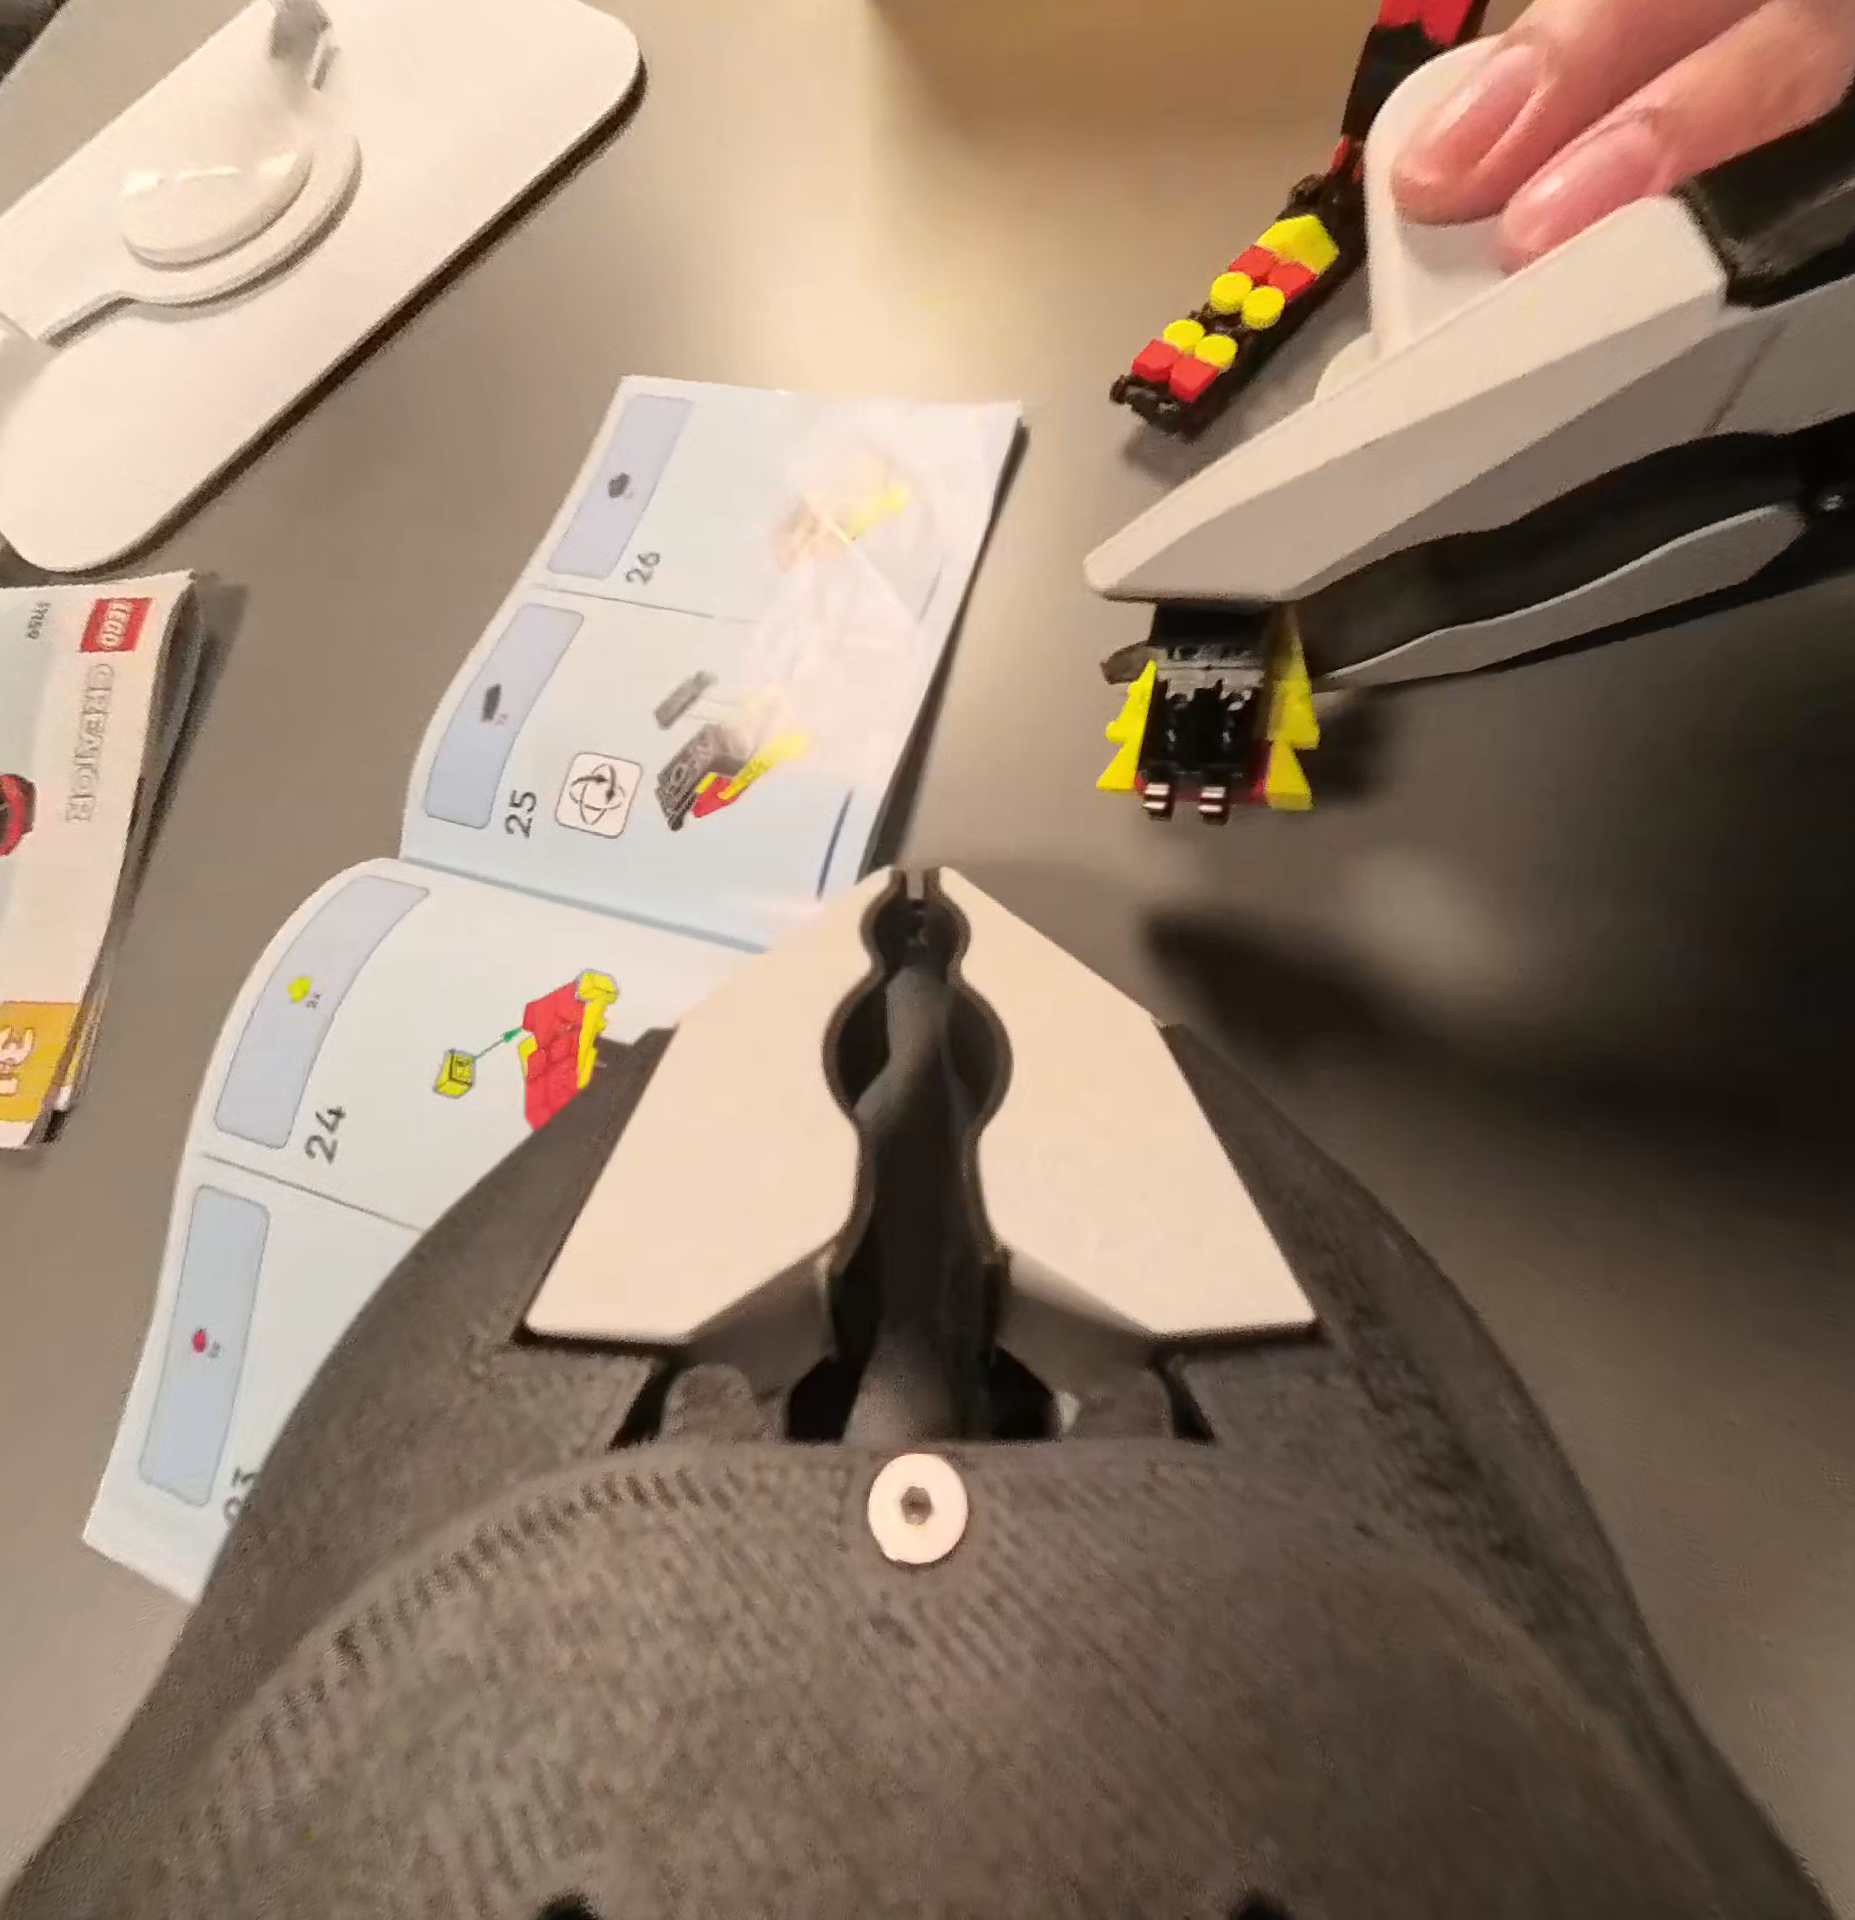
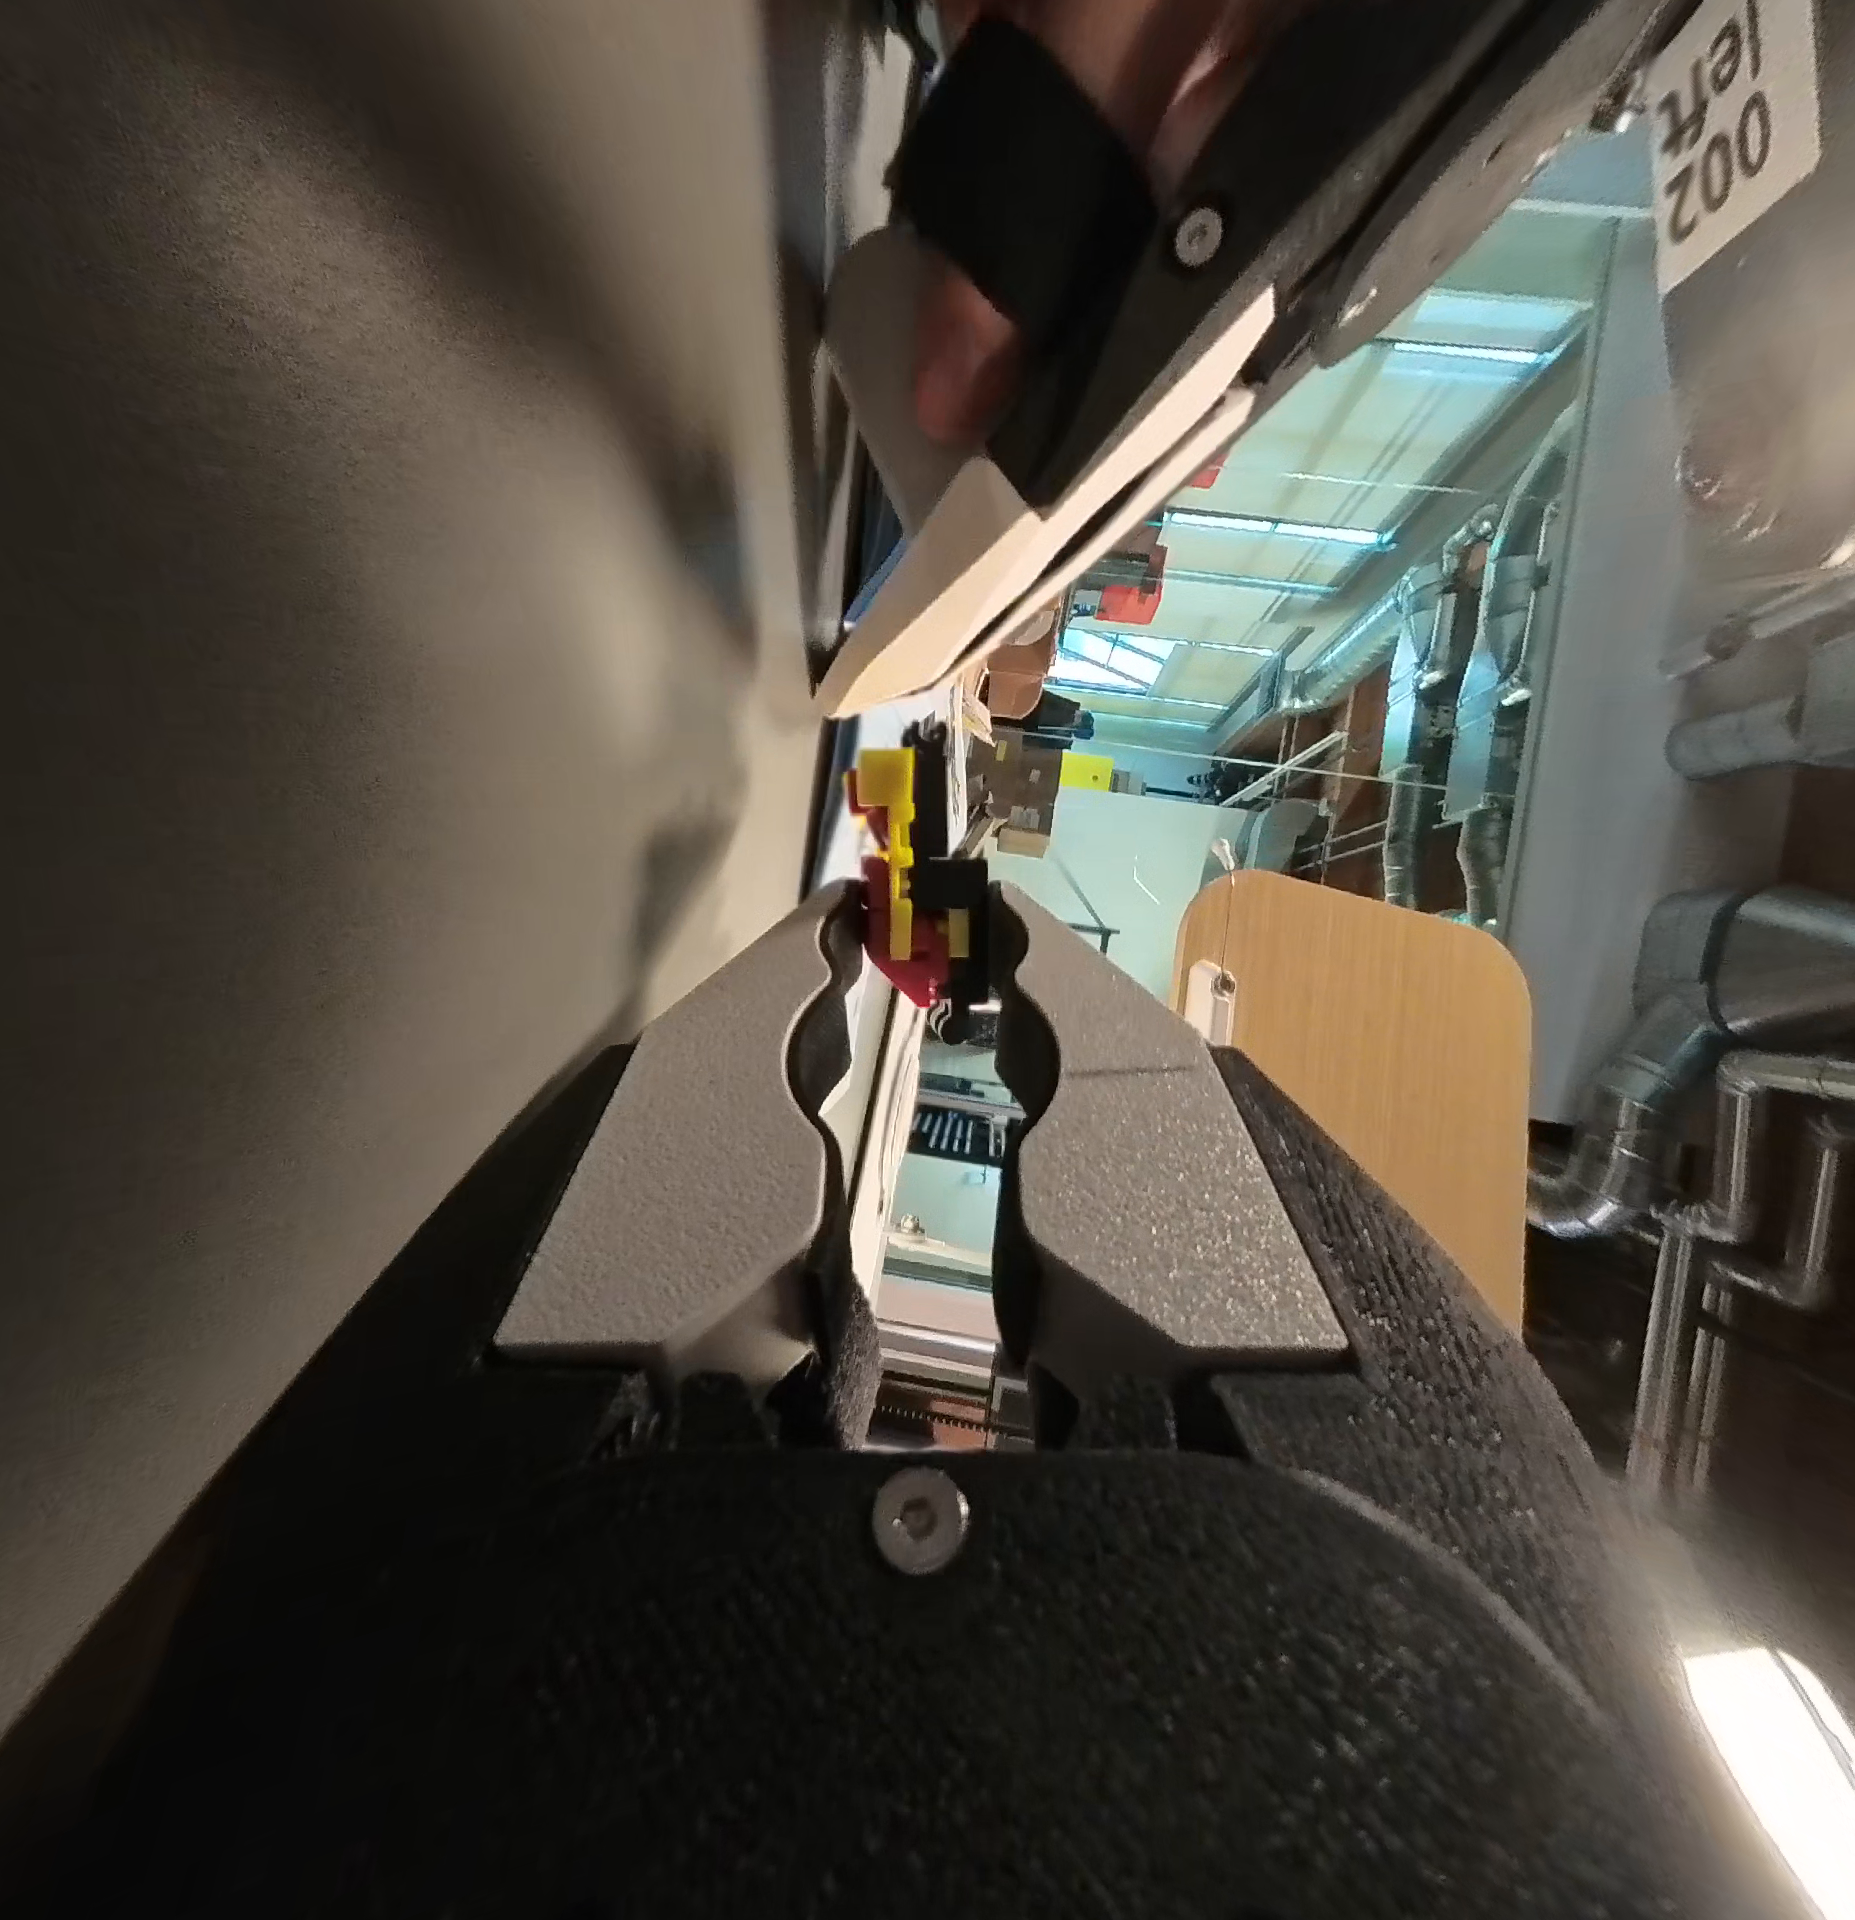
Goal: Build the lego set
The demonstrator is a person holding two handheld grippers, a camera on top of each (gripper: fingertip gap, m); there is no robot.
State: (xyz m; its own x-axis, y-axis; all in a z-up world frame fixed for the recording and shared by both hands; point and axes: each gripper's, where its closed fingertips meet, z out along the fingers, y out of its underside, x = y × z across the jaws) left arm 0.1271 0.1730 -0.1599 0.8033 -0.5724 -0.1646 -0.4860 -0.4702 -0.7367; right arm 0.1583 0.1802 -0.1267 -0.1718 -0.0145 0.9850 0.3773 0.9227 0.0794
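My right gripper (image 2: pixel 918 920) is shut on a small black, yellow and red lego assembly (image 2: pixel 902 883) and holds it above the dark table, rolled onto its side. In the left wrist view the right gripper (image 1: pixel 1198 623) comes in from the upper right with the assembly (image 1: pixel 1203 727) hanging from its tips. My left gripper (image 1: pixel 918 883) is shut just below and left of it, over the open instruction booklet (image 1: pixel 632 727). I cannot tell if it pinches anything. A long black lego strip (image 1: pixel 1235 301) with red and yellow pieces lies on the table behind the right gripper.
A clear bag (image 1: pixel 850 509) with pale and yellow pieces lies on the booklet. A second, closed booklet (image 1: pixel 61 852) lies at the left. A white flat stand base (image 1: pixel 403 156) sits at the far left. A hand (image 1: pixel 1629 114) grips the right gripper.
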